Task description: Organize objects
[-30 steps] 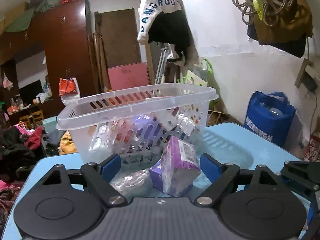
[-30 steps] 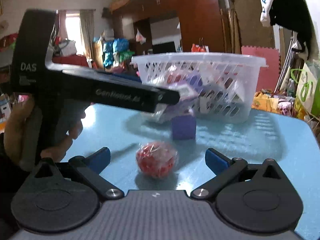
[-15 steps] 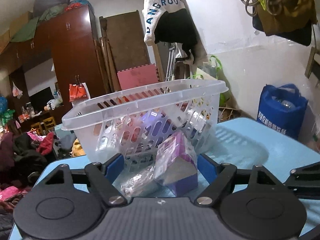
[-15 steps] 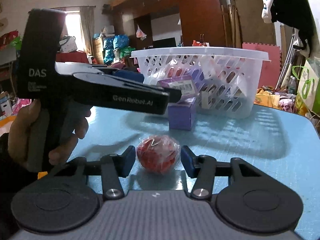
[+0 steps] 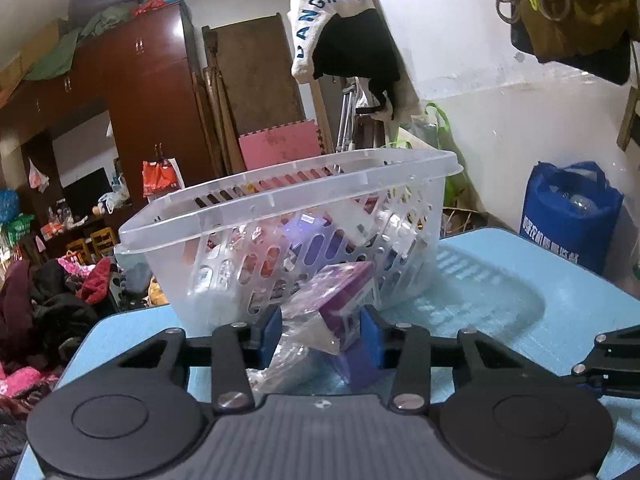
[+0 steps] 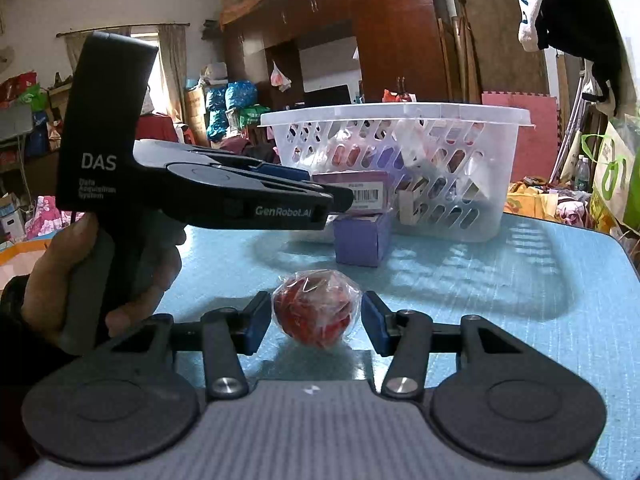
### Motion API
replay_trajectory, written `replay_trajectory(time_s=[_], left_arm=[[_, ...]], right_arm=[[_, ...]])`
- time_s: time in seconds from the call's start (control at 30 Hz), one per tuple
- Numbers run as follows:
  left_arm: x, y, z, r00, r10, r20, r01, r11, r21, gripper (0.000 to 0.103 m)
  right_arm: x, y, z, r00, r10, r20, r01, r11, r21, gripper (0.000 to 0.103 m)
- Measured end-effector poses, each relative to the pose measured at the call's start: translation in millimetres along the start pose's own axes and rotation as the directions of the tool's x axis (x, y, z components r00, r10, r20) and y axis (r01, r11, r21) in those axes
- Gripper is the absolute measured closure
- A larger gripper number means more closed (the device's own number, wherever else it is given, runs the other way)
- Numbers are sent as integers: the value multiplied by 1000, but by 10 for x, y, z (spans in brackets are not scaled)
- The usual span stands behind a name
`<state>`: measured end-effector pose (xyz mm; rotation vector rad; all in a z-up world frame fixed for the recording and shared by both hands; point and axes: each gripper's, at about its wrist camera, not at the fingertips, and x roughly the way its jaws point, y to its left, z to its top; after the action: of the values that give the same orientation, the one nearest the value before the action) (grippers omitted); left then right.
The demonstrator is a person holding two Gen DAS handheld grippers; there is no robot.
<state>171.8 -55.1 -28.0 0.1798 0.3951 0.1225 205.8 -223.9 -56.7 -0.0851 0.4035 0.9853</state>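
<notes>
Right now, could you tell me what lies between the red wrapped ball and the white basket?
In the right wrist view, a purple box stands between the red wrapped ball and the white basket.

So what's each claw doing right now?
Left claw: closing on the purple packet, pads touching it.
Right claw: around the red ball; grip cannot be told.

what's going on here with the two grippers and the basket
A person is tidying a blue table, one gripper per hand. The left gripper is closing on a plastic-wrapped purple box in front of the white basket. The right gripper brackets a wrapped red ball on the table.
</notes>
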Motion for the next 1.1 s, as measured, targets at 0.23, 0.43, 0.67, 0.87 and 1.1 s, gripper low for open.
replay_trajectory(time_s=[0.23,0.43,0.67,0.87,1.1], left_arm=[[-133,53,-25,998,14,64,-13,1000,-13,70],[-171,127,-32,997,-16,76,19,999,-31,81],[-10,142,-36,999,-37,-6,37,999,-31,42],[91,149,-32,999,36,-39,-34,997,65,23],[22,224,-151,993,58,-99,-48,993,104,23]], right_arm=[[-42,6,-8,1000,-10,26,10,1000,2,49],[-70,-6,-11,999,-13,42,13,1000,10,49],[-72,-13,-12,999,-14,43,14,1000,12,49],[-66,-21,-13,999,-13,39,12,1000,13,49],[-77,-6,-19,999,-9,35,9,1000,11,49]])
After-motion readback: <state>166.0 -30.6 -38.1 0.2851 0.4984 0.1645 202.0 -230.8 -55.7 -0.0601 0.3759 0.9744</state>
